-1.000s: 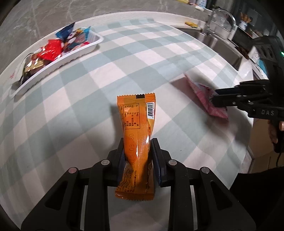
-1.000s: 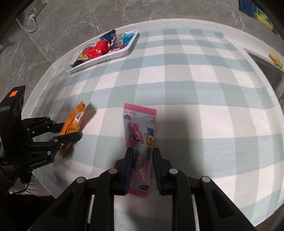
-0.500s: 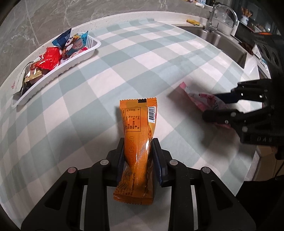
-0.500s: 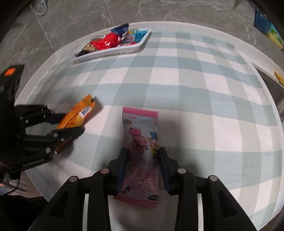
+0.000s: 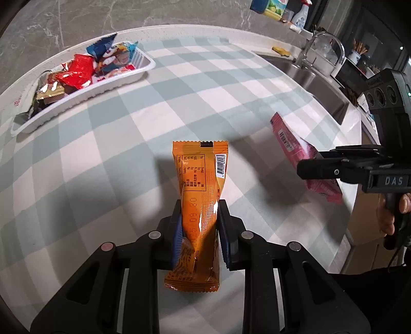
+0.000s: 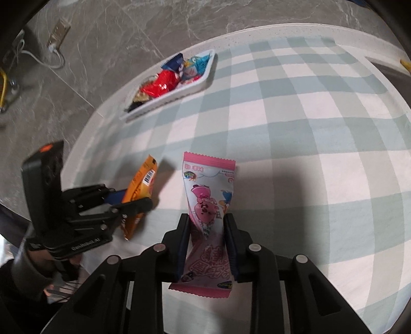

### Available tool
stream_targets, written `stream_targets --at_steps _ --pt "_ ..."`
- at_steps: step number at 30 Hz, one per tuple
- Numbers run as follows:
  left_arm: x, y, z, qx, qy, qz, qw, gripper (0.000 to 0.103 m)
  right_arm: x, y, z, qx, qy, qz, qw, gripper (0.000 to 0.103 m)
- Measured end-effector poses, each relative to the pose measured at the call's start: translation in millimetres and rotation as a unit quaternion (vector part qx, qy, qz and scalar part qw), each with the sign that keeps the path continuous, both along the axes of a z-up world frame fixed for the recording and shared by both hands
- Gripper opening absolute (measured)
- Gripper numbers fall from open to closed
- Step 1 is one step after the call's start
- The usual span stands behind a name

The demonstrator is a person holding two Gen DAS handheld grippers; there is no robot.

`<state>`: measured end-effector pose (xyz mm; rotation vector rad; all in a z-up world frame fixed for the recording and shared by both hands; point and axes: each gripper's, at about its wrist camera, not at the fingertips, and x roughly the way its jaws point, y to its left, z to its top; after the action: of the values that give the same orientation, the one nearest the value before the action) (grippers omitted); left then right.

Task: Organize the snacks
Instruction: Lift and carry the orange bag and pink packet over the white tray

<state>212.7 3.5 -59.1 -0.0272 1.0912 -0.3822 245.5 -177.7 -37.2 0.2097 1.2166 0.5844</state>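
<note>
My left gripper [image 5: 199, 208] is shut on an orange snack packet [image 5: 199, 179] and holds it above the checked tablecloth. My right gripper [image 6: 206, 221] is shut on a pink snack packet [image 6: 208, 195], also held above the cloth. In the left wrist view the right gripper [image 5: 305, 164] holds the pink packet [image 5: 290, 144] at the right. In the right wrist view the left gripper [image 6: 133, 203] holds the orange packet [image 6: 142, 179] at the left. A white tray [image 5: 138, 72] with several snack packets lies at the far left of the table; it also shows in the right wrist view [image 6: 203, 82].
The checked tablecloth [image 5: 179, 90] covers a round-edged counter. A sink [image 5: 321, 87] with a tap [image 5: 323, 48] lies at the far right. Bottles [image 5: 282, 10] stand at the back. Grey marble floor [image 6: 128, 38] lies beyond the table edge.
Both grippers have lifted higher with their packets. The tray now appears farther ahead in both views, and the right gripper has turned the pink packet more on edge.
</note>
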Motion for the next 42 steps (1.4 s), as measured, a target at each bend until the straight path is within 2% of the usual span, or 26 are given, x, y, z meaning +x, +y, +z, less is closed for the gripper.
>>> stream_targets --at_steps 19,42 --pt "10 42 33 0.000 -0.035 0.034 0.9988 0.022 36 41 28 0.029 -0.018 0.033 0.999 0.026" --pt "50 92 56 0.002 -0.063 0.079 0.9949 0.022 106 97 50 0.037 -0.047 0.067 0.996 0.026"
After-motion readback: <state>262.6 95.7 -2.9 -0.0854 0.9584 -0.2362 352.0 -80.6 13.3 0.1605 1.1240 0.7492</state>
